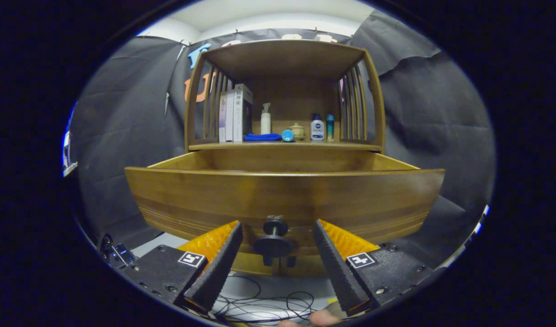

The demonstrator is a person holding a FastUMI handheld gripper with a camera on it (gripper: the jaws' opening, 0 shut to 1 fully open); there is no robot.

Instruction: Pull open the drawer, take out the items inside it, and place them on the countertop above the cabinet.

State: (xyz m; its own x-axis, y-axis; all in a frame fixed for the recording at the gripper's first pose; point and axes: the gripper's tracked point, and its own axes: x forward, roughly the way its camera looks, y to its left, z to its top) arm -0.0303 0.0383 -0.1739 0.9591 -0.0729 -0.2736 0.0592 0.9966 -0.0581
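The wooden drawer [284,200] stands pulled out toward me, its curved front panel filling the space just ahead of my fingers. Its dark round knob [275,236] sits between my fingertips, with a gap on each side, so neither finger touches it. My gripper [278,229] is open. The drawer's inside is hidden behind the front panel. Above it runs the countertop [355,146], carrying a folded blue cloth [262,136], a small blue round item [287,135] and several bottles.
Books [234,113] stand at the countertop's left under a wooden shelf top [284,56] with slatted sides. A white pump bottle [265,119], a small lidded pot [297,130] and two more bottles [322,128] stand behind. Black cables [268,304] lie on the floor below the drawer.
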